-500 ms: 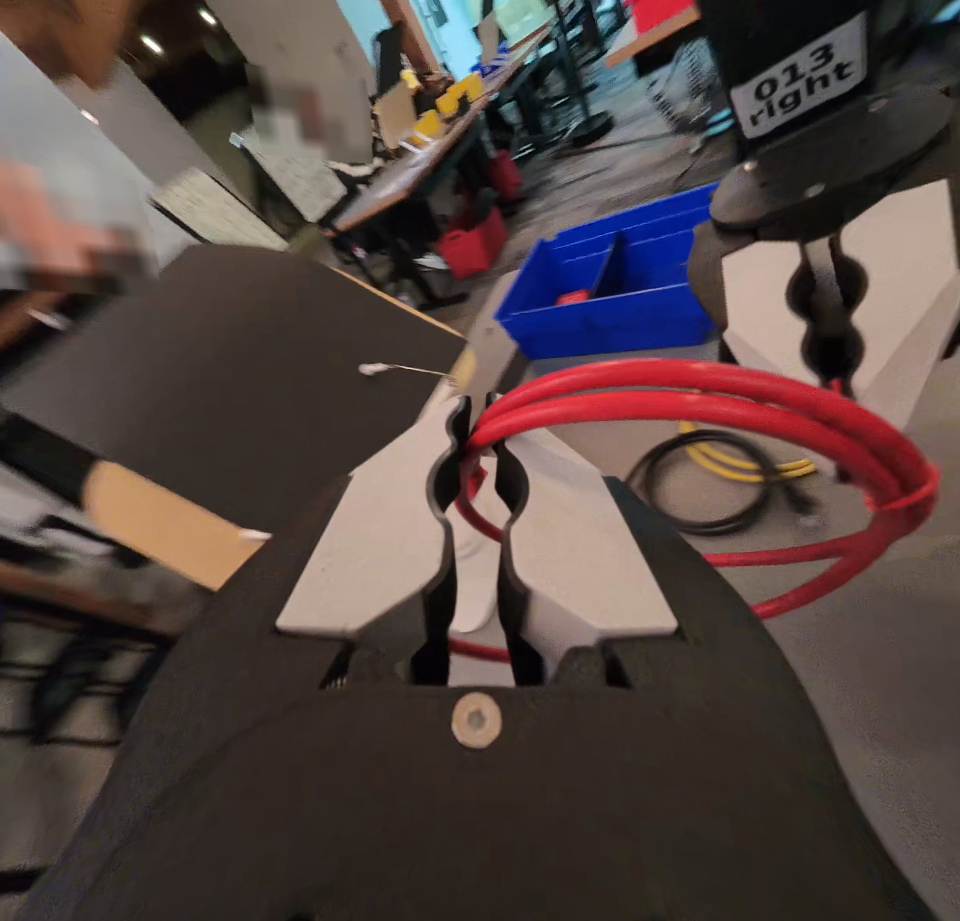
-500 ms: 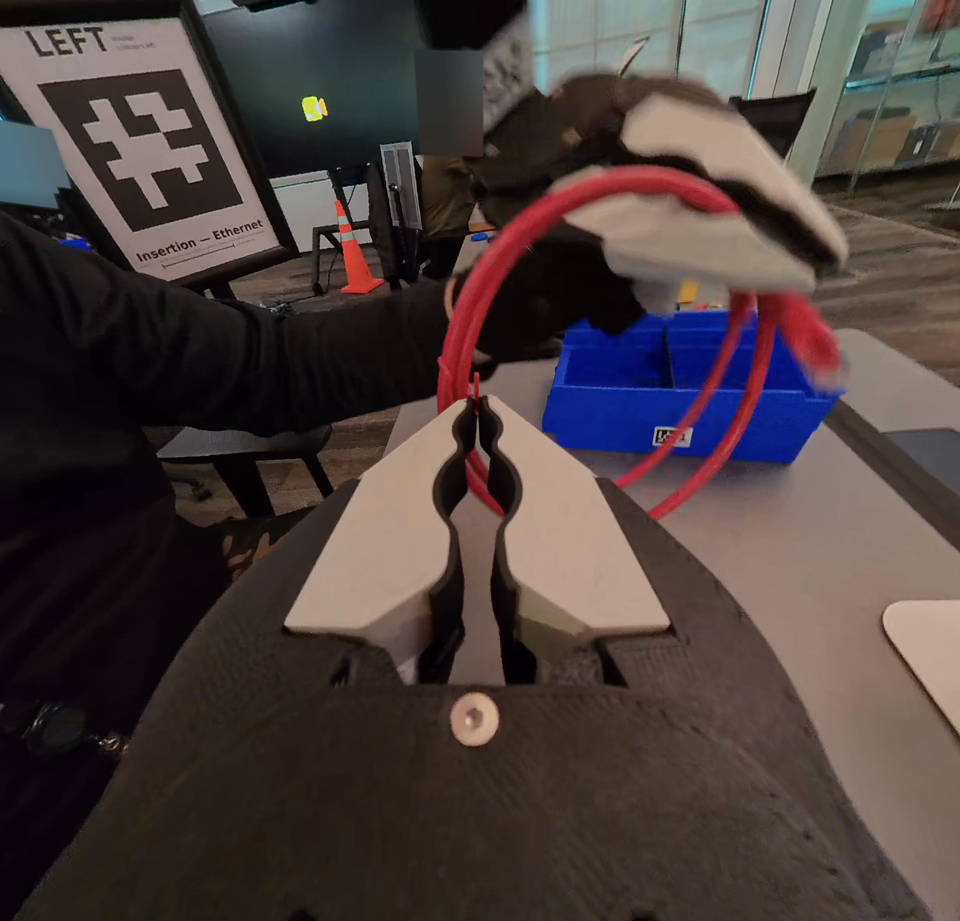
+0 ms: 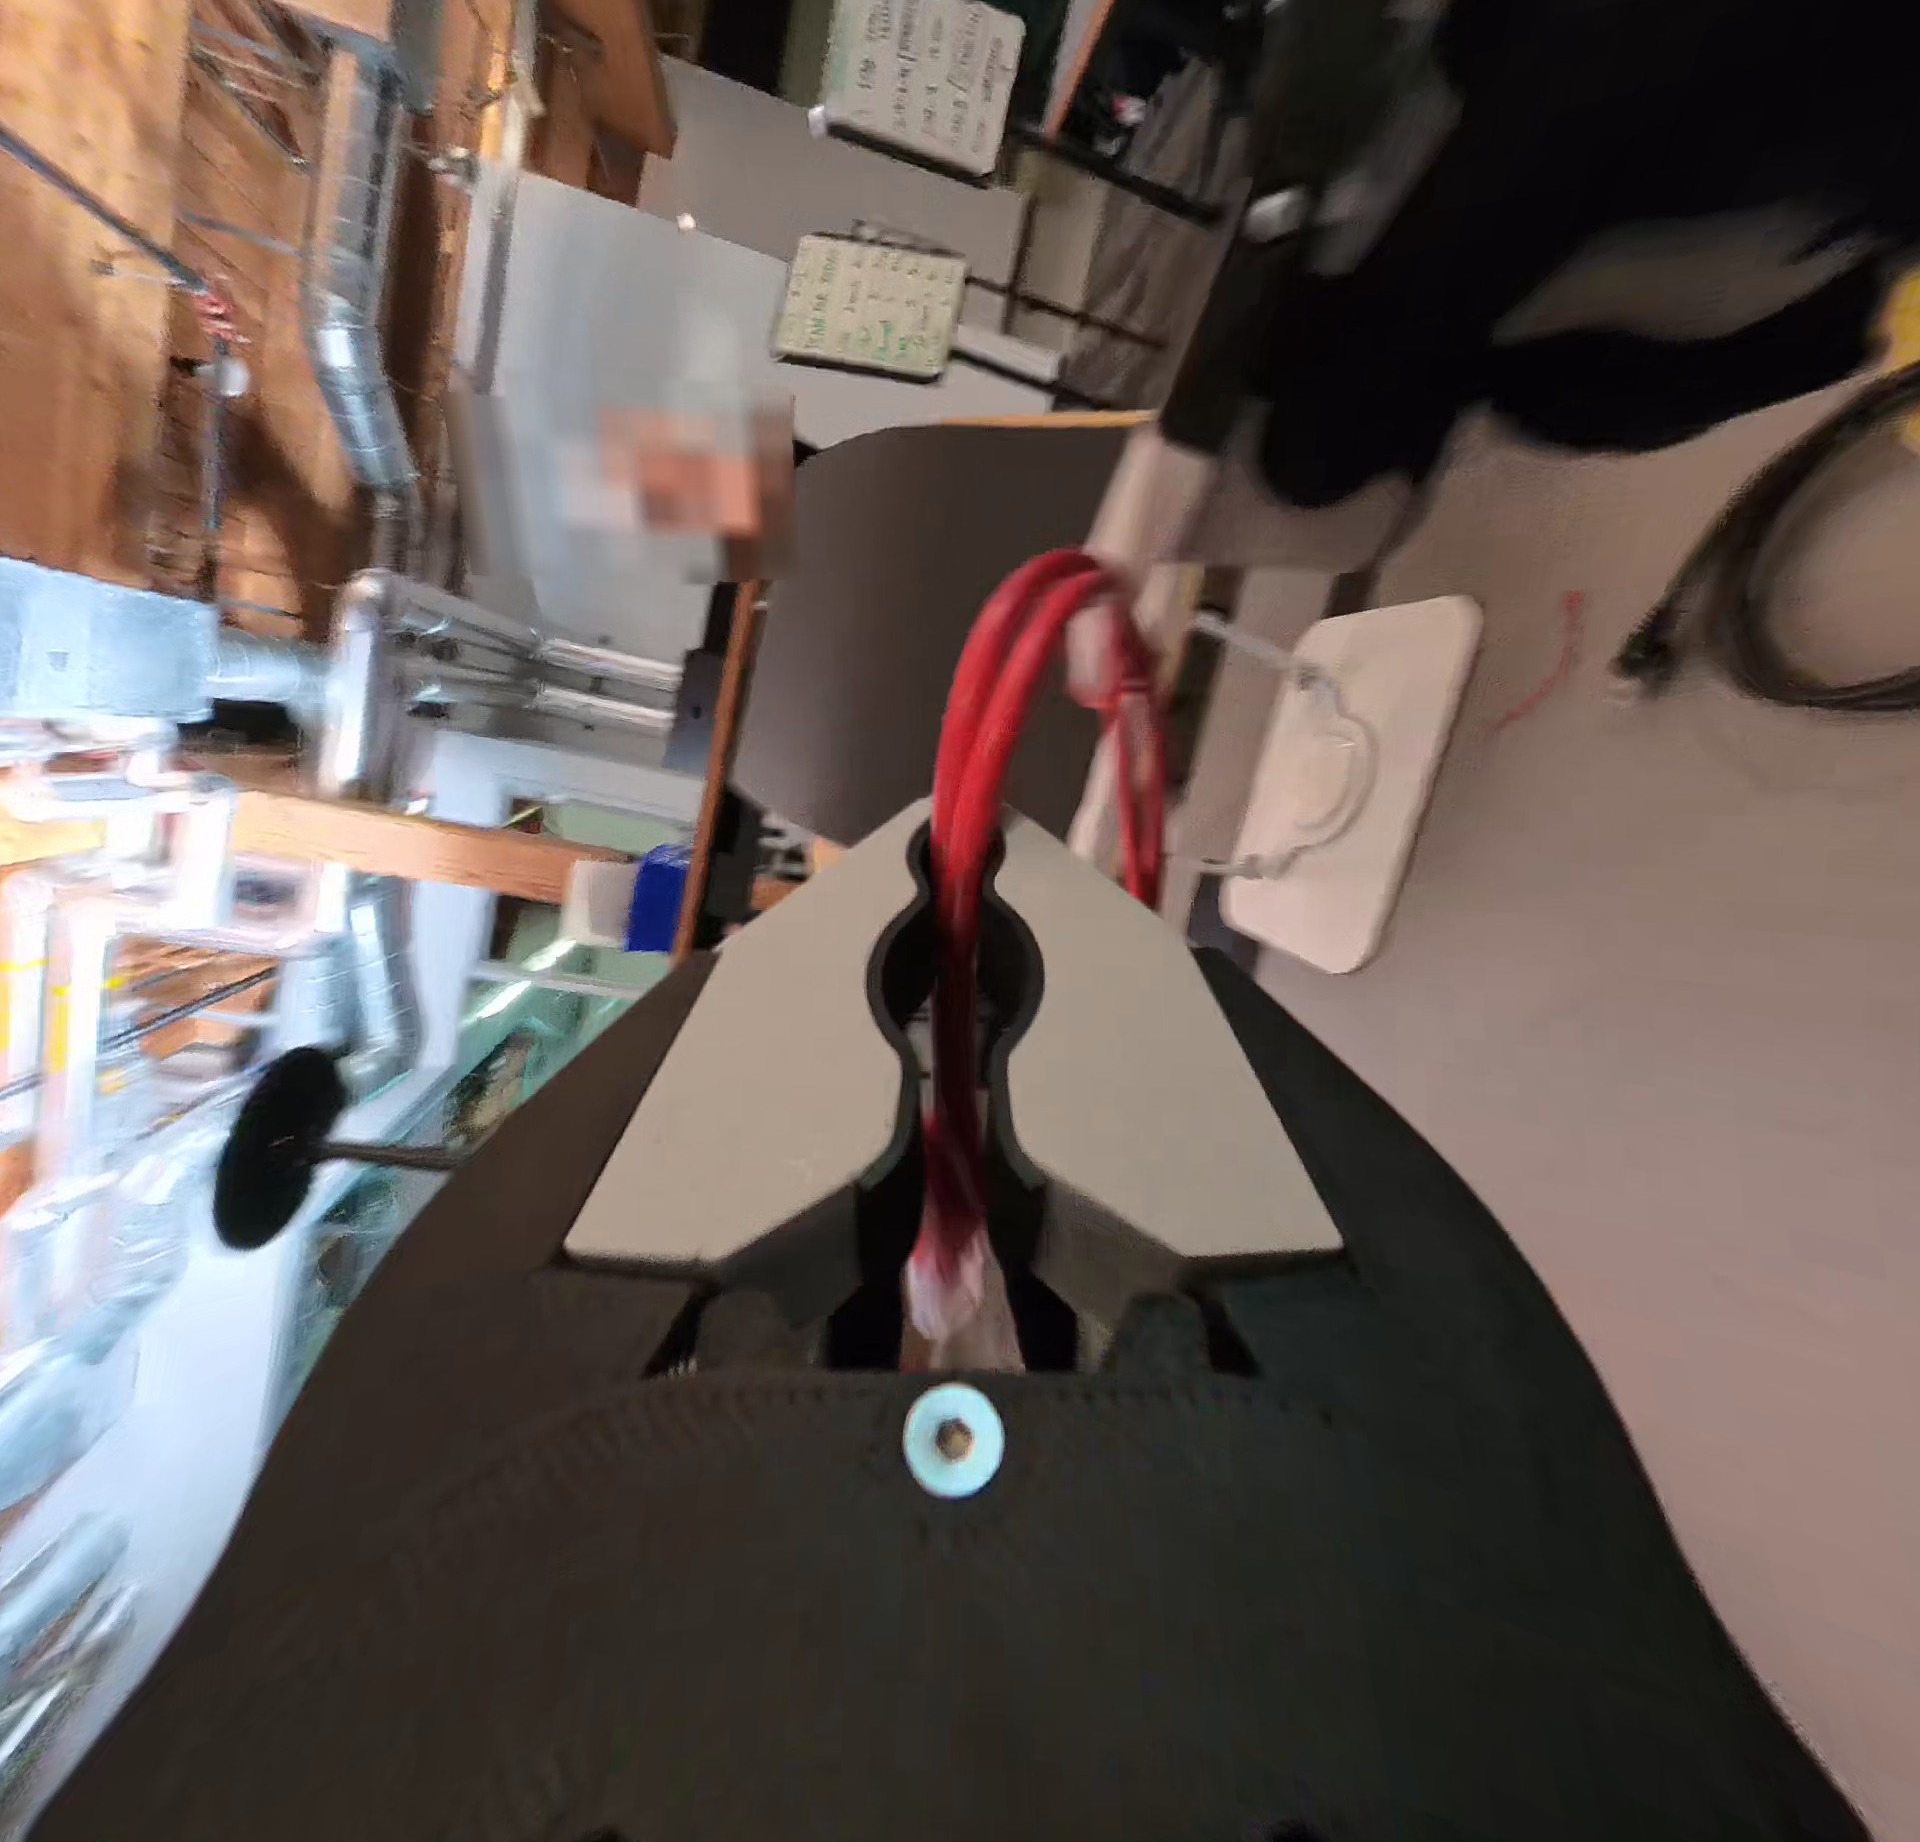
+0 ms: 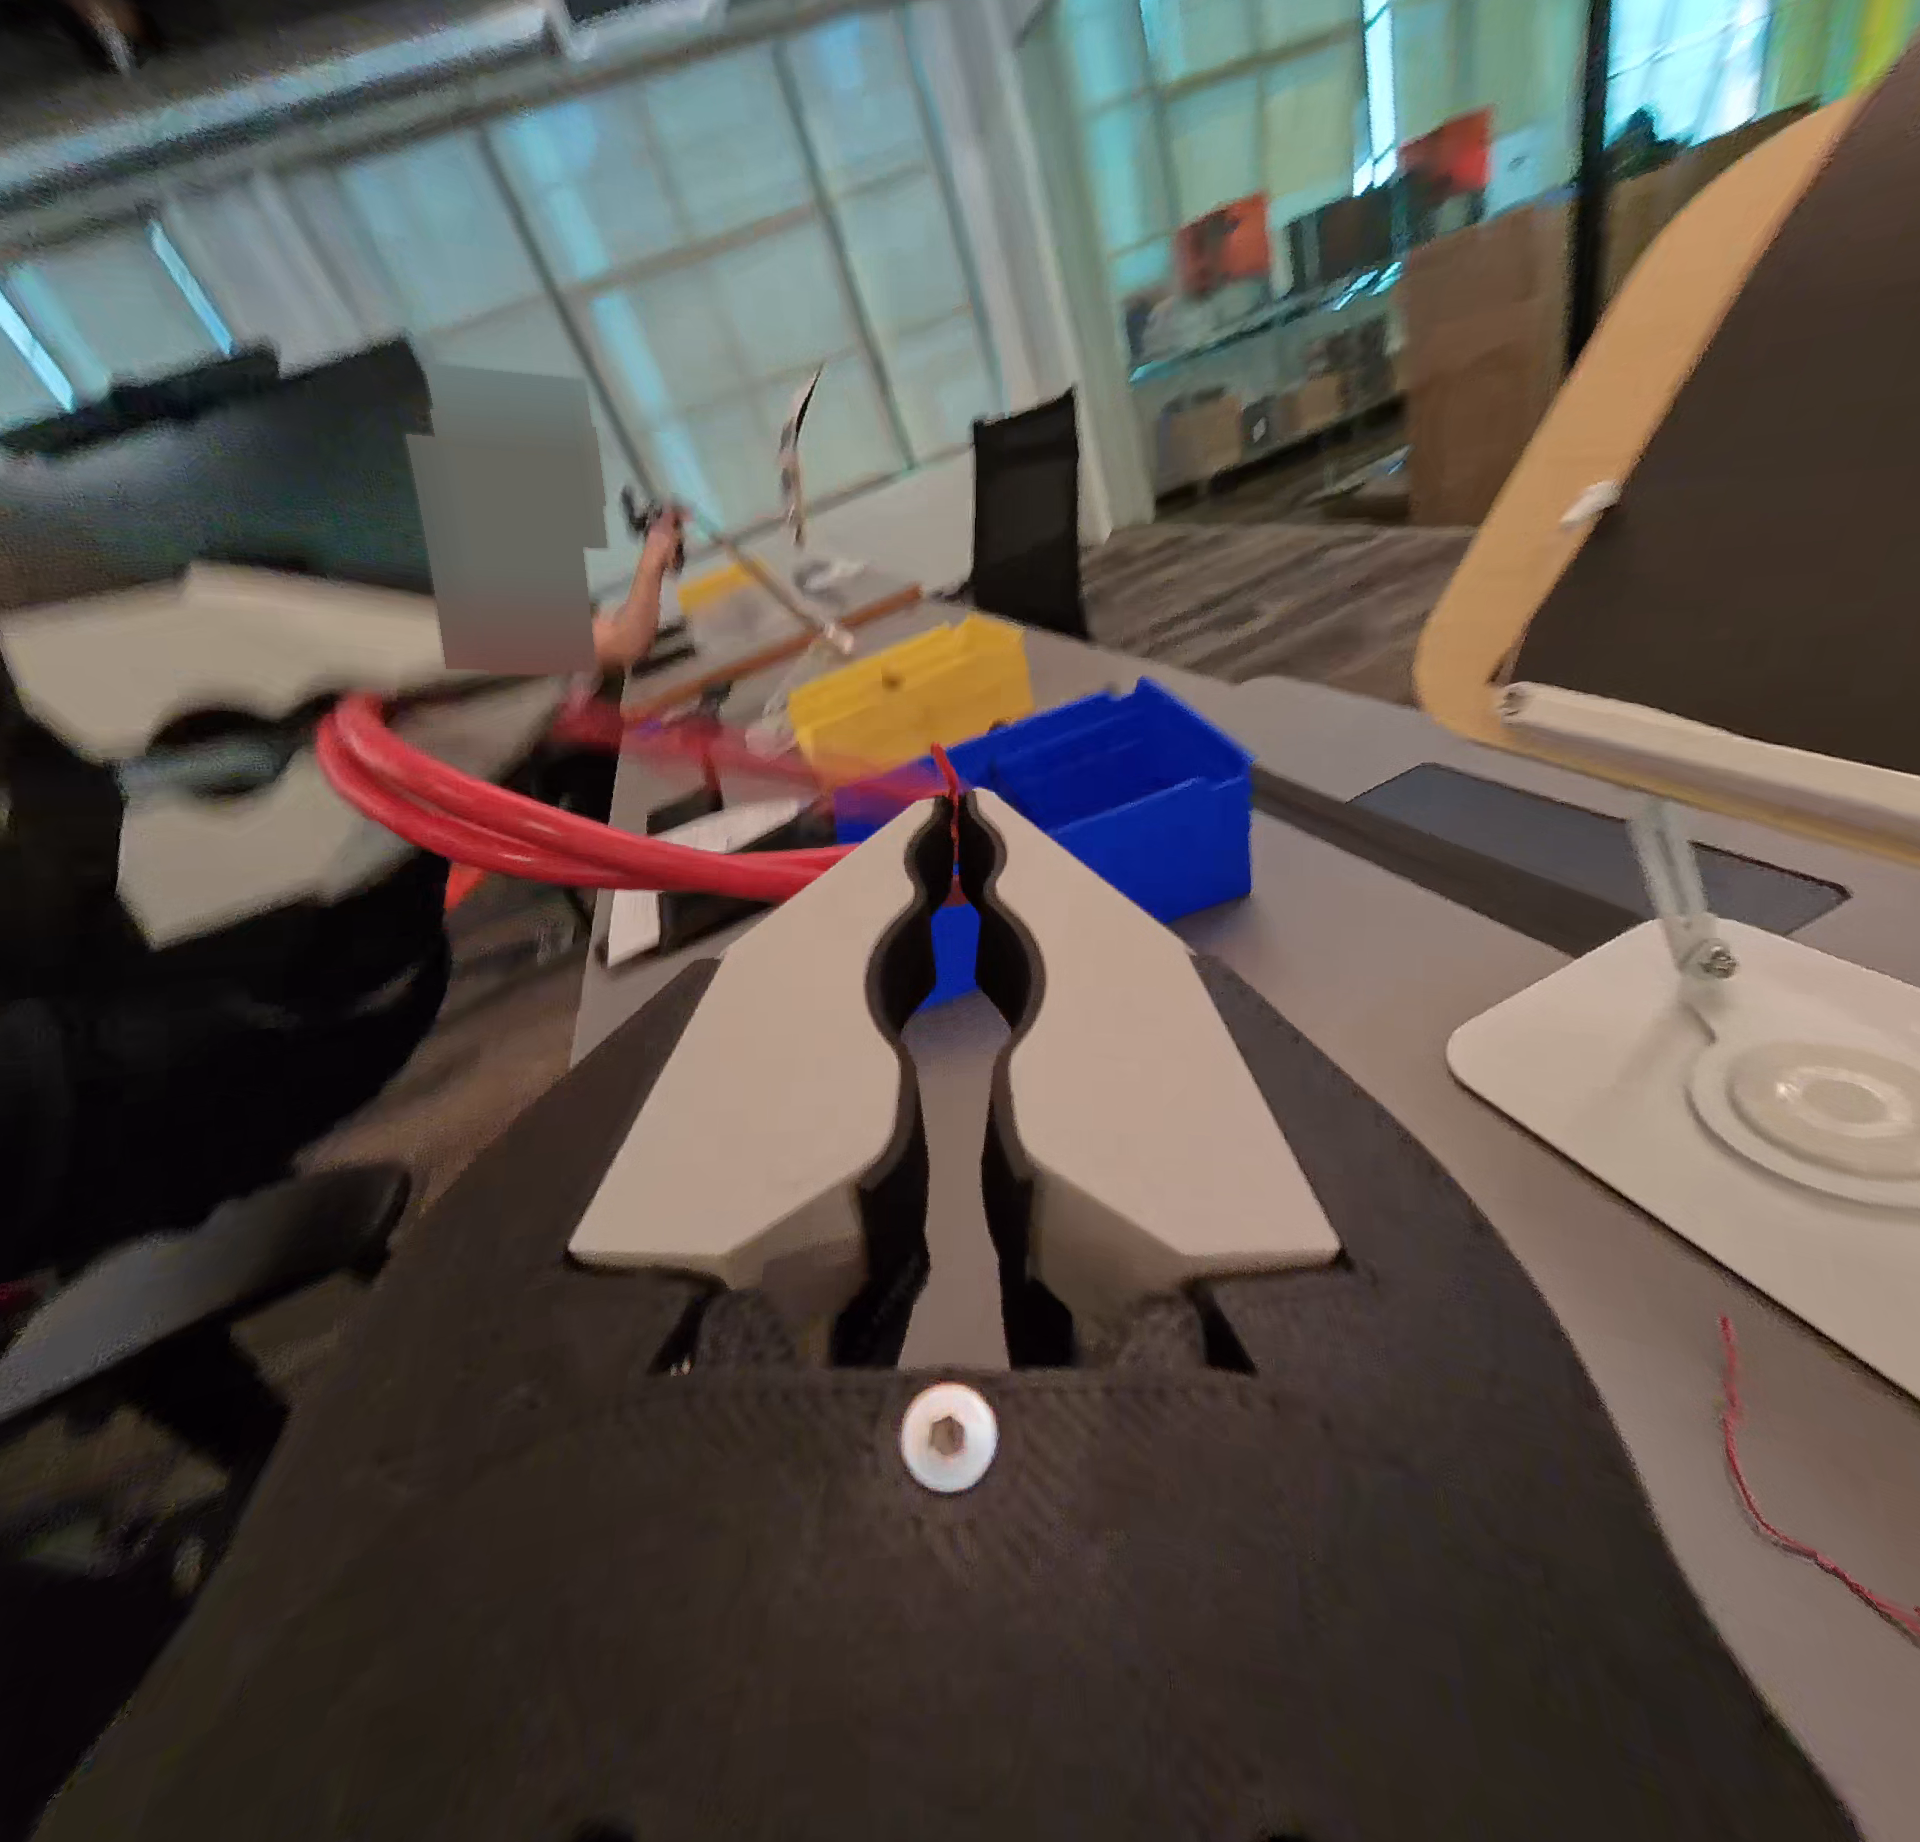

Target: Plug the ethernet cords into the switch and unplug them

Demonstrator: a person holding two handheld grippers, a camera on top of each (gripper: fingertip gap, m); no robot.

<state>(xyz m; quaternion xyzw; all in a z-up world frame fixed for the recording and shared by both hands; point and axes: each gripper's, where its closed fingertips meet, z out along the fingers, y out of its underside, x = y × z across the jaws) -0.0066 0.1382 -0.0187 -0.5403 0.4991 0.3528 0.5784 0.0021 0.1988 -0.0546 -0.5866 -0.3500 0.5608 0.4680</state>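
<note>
Left claw (image 3: 954, 836): closed down on the red cord (image 3: 971, 753), whose doubled strands run through the notches between its fingers; a blurred plug end lies far back in the gap.
Right claw (image 4: 956, 816): nearly closed, tips pinching a thin red tie (image 4: 948, 795); the wider notches behind the tips show only the bin and surface beyond.
Red cord: held in the air as a loop, clear of the surface (image 4: 1351, 919); in the right wrist view it curves from the left claw (image 4: 223, 743) at the far left across to the right claw's tips.
Blue bin (image 4: 1122, 805): on the surface just beyond the right claw; a yellow bin (image 4: 914, 691) sits behind it.
White base (image 4: 1621, 1117): flat on the surface to the right, carrying a slanted rod and board.
Dark cable (image 3: 1766, 587): coiled on the surface, well apart from the left claw.
Loose red thread (image 4: 1766, 1501): lying on the surface near the white base.
Switch: cannot be made out in either view.
</note>
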